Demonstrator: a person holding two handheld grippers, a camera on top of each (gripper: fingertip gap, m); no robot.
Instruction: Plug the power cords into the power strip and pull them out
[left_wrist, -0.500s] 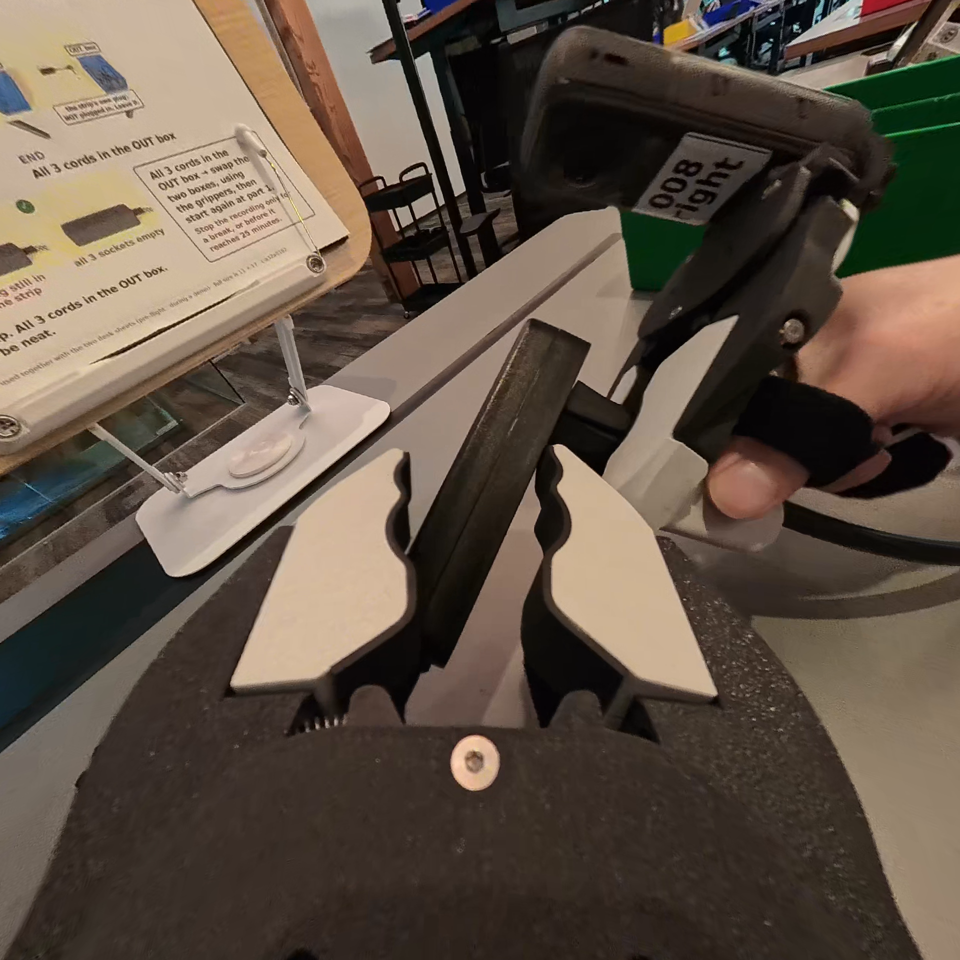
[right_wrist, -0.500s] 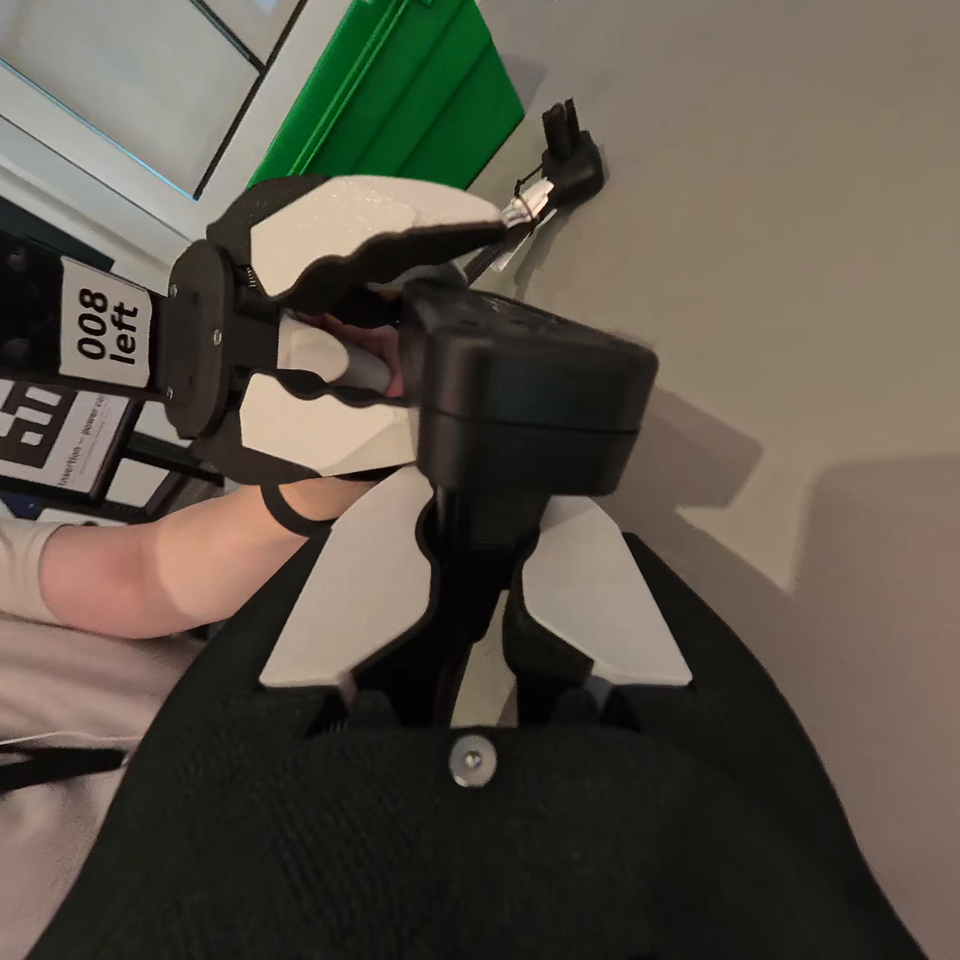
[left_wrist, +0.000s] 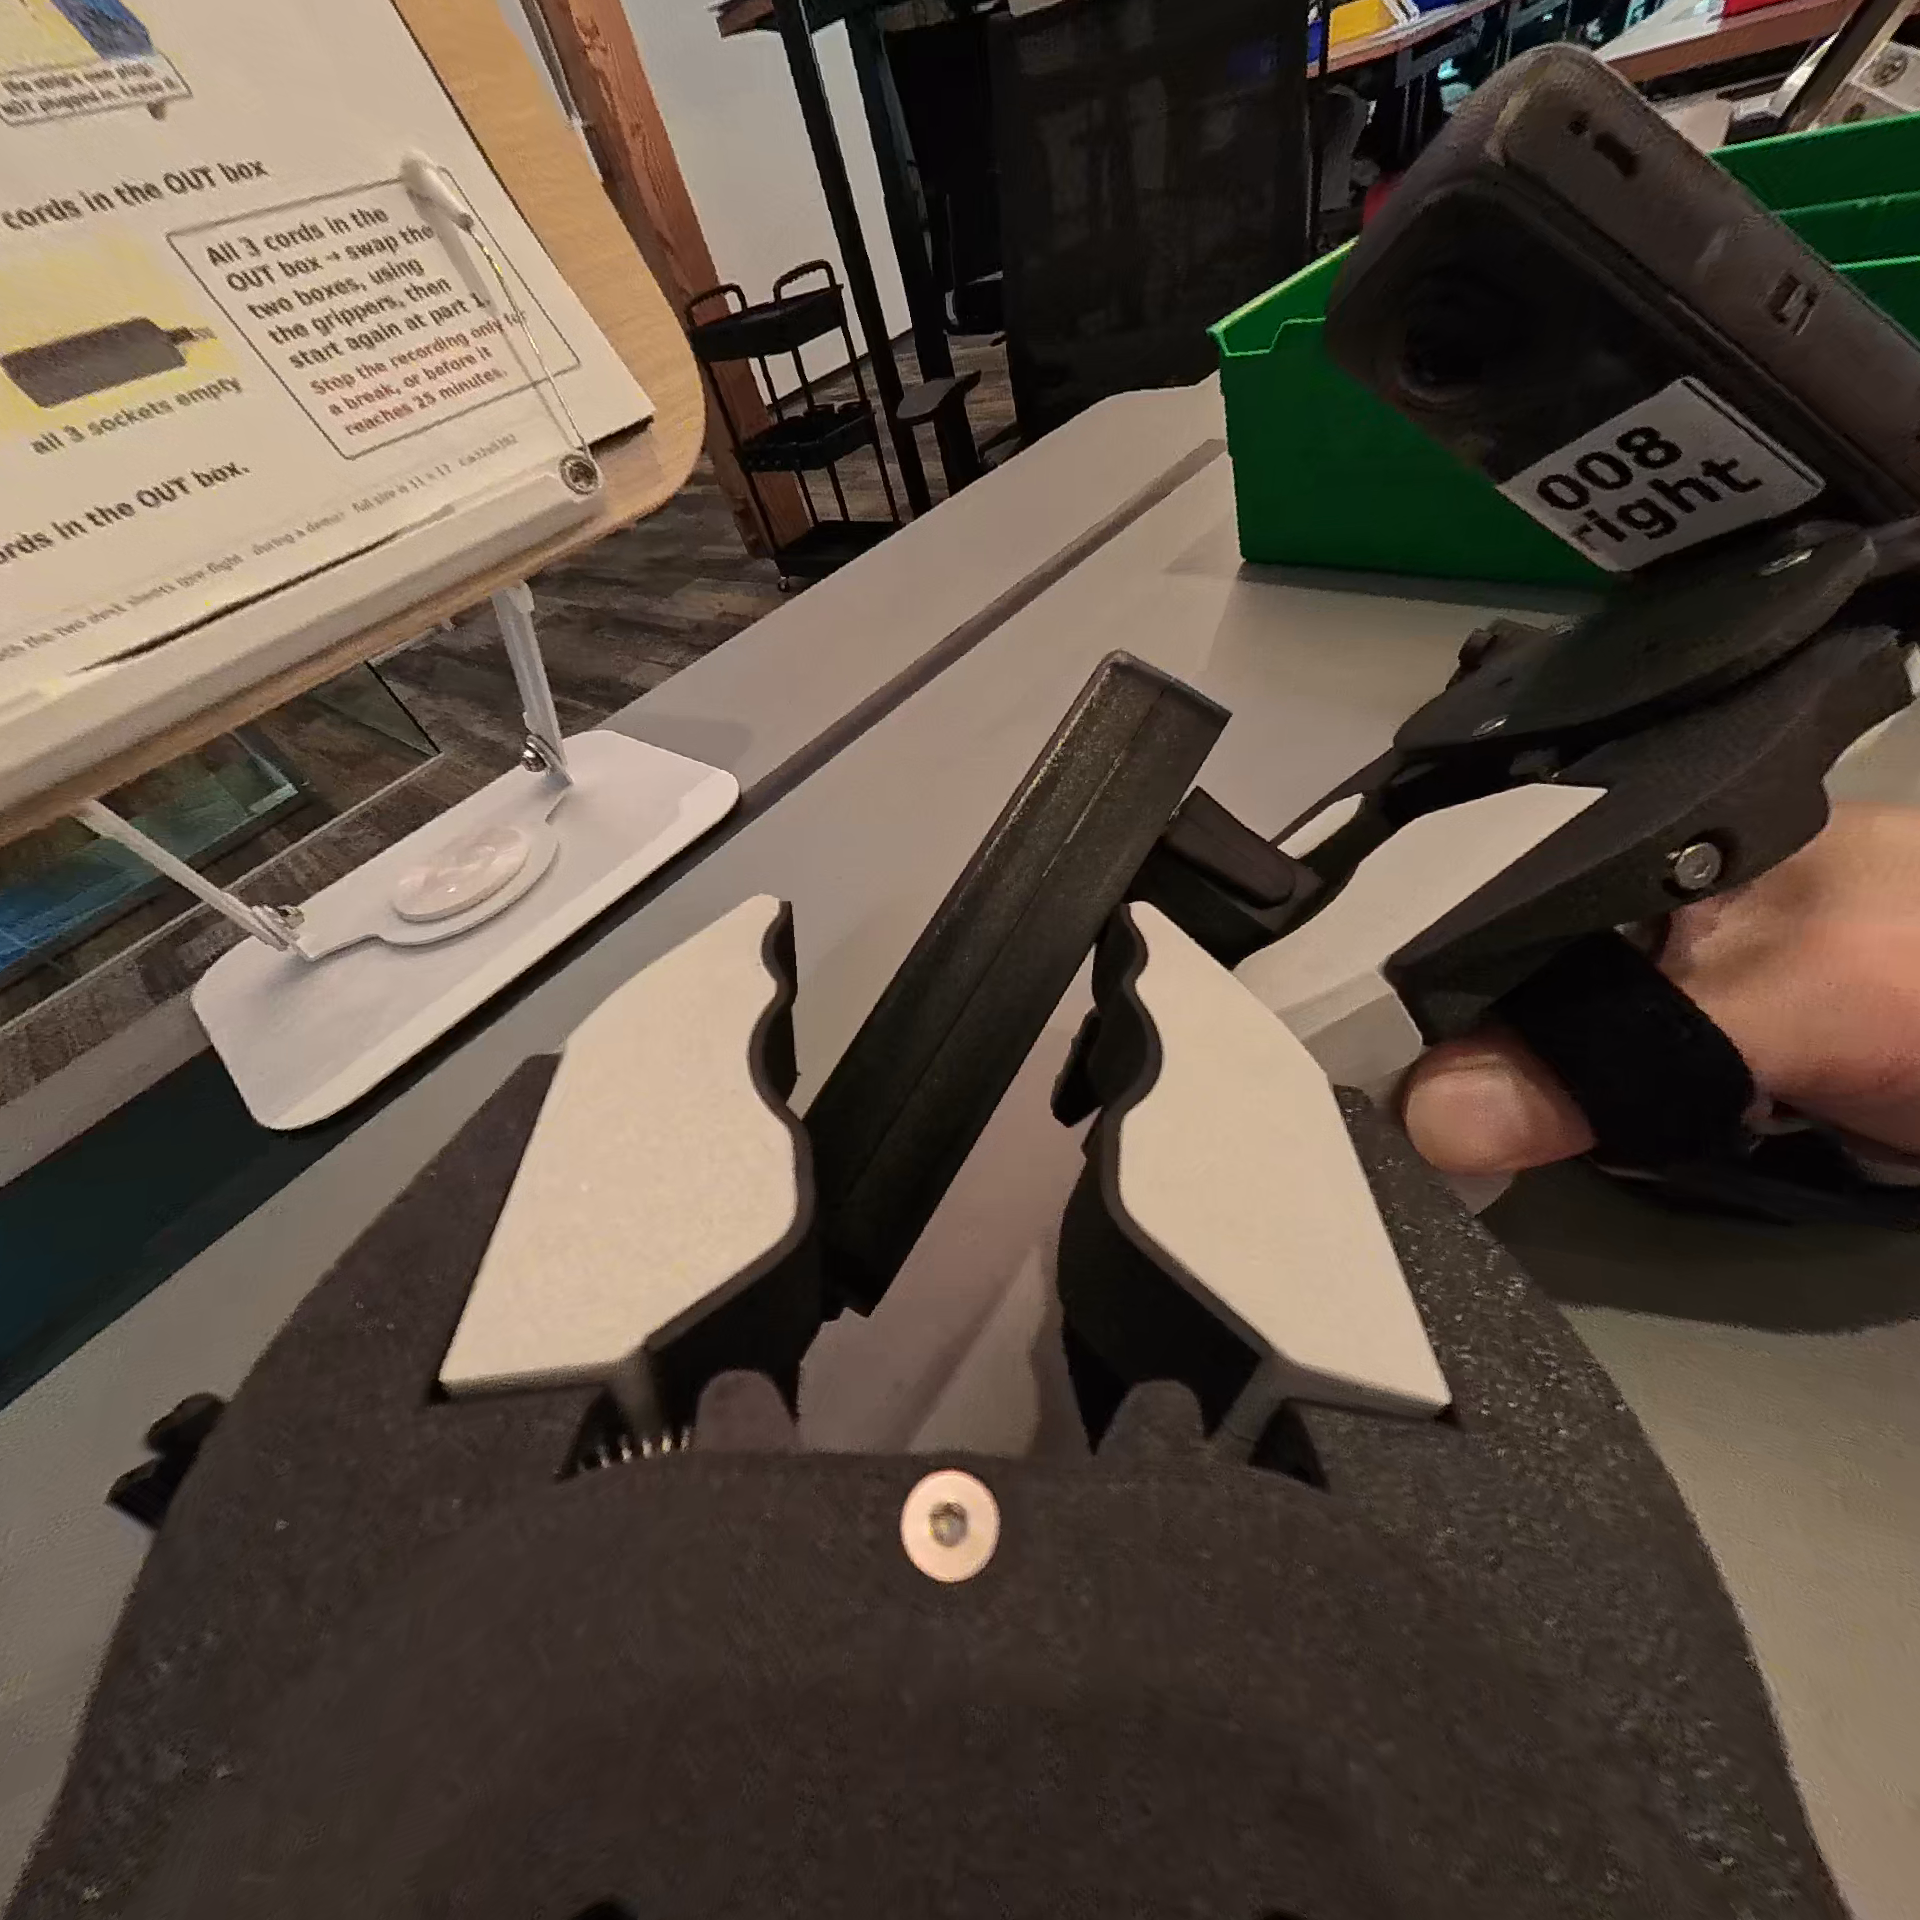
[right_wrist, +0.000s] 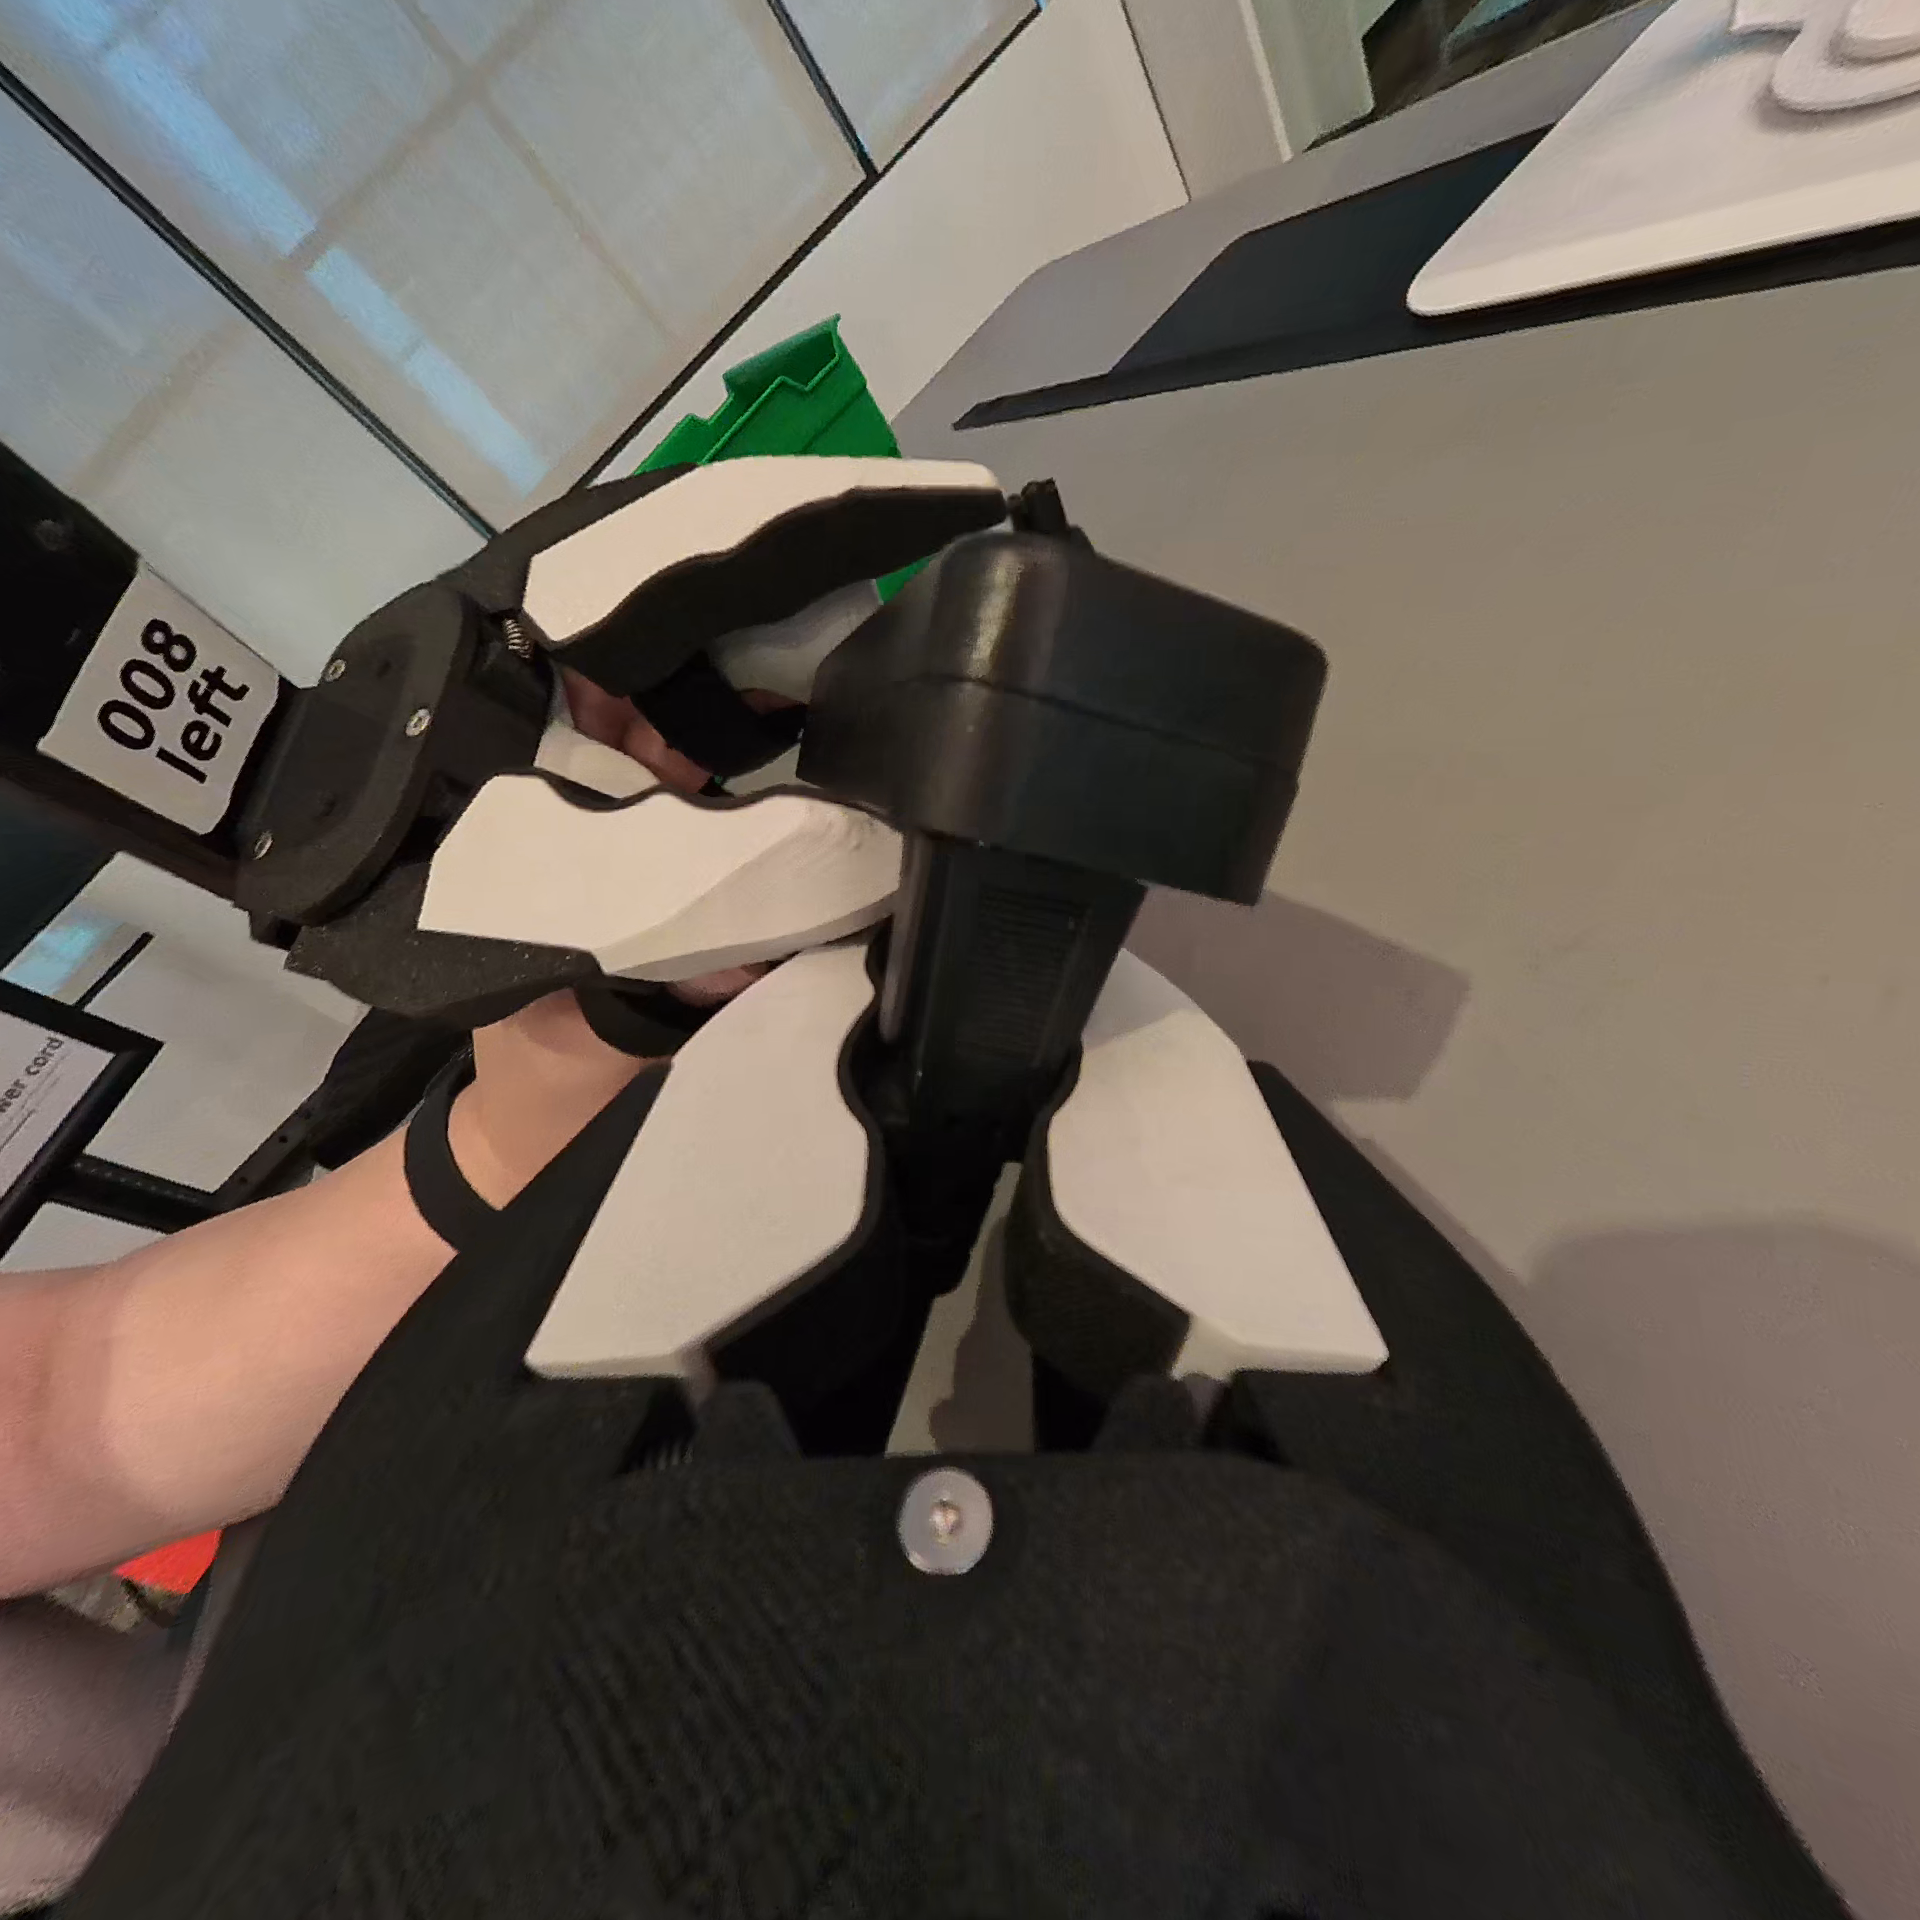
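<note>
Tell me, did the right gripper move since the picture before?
Yes. In the left wrist view, the right gripper has shifted rightward against the green bin. The bin's left corner, covered before, now shows.

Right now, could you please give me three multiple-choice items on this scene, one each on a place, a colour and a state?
1. Where is the green bin?
A. on the floor
B. on the grey table
C. on a chair

2. What colour is the power strip?
A. white
B. black
C. green

3. What is the right gripper doing?
A. hanging open
B. shut on the plug
C. shut on the bin

Answers:
1 B, it rests on the tabletop beyond the right gripper.
2 B, the slab between the left gripper's fingers is black.
3 B, its fingers clamp the plug body where it meets the strip.
</note>
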